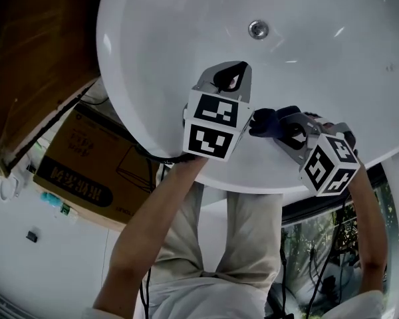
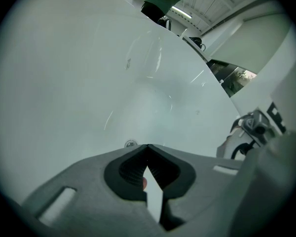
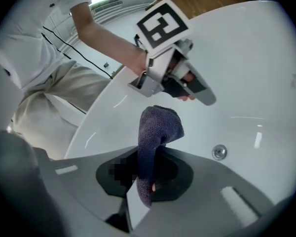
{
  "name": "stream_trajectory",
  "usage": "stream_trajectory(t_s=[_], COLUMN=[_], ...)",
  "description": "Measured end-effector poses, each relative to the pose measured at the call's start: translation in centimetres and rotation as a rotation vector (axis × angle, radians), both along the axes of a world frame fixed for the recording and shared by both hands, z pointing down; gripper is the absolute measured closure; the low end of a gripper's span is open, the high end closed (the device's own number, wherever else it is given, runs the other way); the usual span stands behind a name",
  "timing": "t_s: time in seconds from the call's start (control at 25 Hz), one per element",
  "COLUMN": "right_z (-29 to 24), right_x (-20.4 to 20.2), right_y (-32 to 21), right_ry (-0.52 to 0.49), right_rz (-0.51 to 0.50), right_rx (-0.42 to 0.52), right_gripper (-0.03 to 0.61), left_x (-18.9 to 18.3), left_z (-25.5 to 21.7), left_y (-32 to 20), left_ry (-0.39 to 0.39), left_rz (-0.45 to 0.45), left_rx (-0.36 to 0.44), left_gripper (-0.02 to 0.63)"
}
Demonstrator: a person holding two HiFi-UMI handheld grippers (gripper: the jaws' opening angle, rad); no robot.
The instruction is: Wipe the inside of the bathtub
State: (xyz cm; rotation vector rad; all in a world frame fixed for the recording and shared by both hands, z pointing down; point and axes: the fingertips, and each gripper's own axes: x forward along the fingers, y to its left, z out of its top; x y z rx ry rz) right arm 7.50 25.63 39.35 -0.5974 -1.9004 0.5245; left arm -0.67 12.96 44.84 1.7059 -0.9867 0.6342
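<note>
The right claw (image 3: 149,154) pinches a dark, knitted cloth (image 3: 158,127), folded over, above the glossy white curved bathtub (image 1: 319,78). The left claw (image 2: 147,148) is closed and empty, above the round metal fitting (image 2: 130,143).

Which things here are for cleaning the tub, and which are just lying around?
For the job:
bathtub
dark cloth
right gripper, shut on the cloth

Just lying about:
cardboard box on the floor
brown board beside the tub
</note>
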Motion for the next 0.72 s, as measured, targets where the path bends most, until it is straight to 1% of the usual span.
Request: stream_trajectory(t_s=[0.08,0.2,0.4,0.52,0.72], right_z=[2.0,4.8,8.8,10.9,13.5], right_x=[0.7,1.5,2.4,2.7,3.3], right_y=[-1.8,-4.2,-6.8,-8.0,-9.4], right_ry=[0.031,0.061,0.091,0.102,0.116], right_rz=[0.013,0.003,-0.039,-0.060,-0.080], right_rx=[0.068,0.172,0.282,0.320,0.342], right_gripper=[0.528,0.528,0.528,0.528,0.528], left_x=[0.3,0.8,1.7,2.0,2.3], left_z=[0.2,0.2,0.4,0.7,1.4], left_y=[0.0,-0.1,0.0,0.0,-0.1], left_ry=[0.001,0.002,0.004,0.005,0.005], left_rz=[-0.001,0.005,0.017,0.020,0.017], left_rx=[0.000,0.005,0.001,-0.004,-0.010], left_gripper=[0.615,0.615,0.615,0.615,0.615])
